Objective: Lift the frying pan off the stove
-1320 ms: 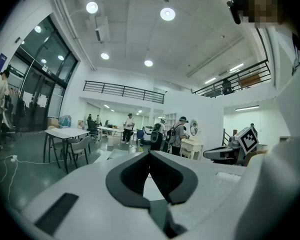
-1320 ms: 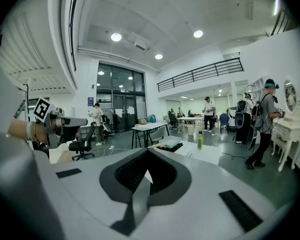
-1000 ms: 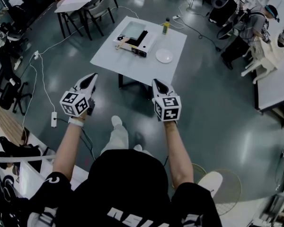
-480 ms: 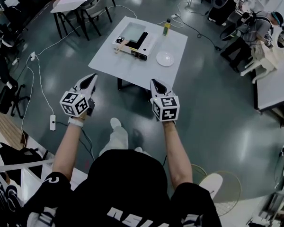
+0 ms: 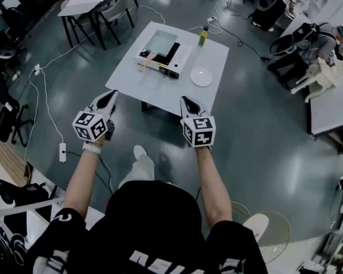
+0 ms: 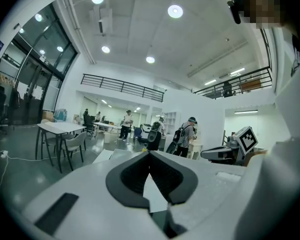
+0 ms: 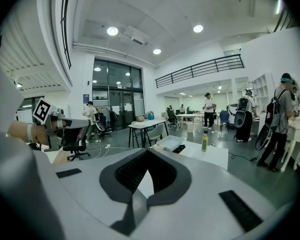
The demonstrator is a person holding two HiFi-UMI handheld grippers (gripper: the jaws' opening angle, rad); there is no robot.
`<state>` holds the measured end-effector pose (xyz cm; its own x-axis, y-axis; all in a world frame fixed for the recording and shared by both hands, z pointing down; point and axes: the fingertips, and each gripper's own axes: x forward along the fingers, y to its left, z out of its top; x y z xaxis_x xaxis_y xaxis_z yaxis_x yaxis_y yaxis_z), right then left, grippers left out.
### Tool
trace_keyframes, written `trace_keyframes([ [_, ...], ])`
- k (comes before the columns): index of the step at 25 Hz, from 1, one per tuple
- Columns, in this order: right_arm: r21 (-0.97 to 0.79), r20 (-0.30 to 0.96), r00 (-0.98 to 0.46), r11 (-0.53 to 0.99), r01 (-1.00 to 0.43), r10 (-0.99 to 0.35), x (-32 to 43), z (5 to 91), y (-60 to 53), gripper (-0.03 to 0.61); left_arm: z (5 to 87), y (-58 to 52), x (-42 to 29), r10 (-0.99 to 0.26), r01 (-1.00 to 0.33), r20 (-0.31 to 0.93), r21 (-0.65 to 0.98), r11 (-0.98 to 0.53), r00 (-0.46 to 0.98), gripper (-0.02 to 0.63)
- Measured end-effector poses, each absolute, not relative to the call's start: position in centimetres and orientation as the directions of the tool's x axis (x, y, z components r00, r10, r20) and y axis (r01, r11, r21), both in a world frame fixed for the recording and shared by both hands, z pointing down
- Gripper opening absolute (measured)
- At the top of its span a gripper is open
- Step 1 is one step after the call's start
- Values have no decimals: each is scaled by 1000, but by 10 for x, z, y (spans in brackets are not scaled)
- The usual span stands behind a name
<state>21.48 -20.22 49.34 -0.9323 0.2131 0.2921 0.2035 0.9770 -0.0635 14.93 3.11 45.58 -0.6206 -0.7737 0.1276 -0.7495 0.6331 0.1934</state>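
Well, both jaw pairs are closed and empty on my left gripper [image 5: 110, 96] and right gripper [image 5: 187, 100], which are side by side. The frying pan [image 5: 159, 41] rests on the stove [image 5: 174, 55] on the white table [image 5: 160, 81], well off at twelve o'clock. Its handle [image 5: 145, 63], I think, runs toward seven, nearer my left.

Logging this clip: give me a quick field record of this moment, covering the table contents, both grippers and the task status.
table: white table, ahead of the person, beyond both grippers
on table: stove with the frying pan sitting on it; yellow bottle; white plate
left gripper: fingers shut, nothing between them, short of the table
right gripper: fingers shut, nothing between them, short of the table
task status: frying pan untouched on the stove, lift not yet begun
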Motion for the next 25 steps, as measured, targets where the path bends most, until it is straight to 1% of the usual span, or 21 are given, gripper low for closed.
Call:
trace_keyframes([
  [14, -72, 331, -921, 979, 190, 204, 134, 510, -200, -5, 465, 31, 64, -789, -757, 133, 223, 614, -600, -2],
  [25, -78, 346, -923, 986, 150, 168, 70, 507, -189, -5, 463, 44, -6, -813, -777, 137, 243, 581, -566, -2],
])
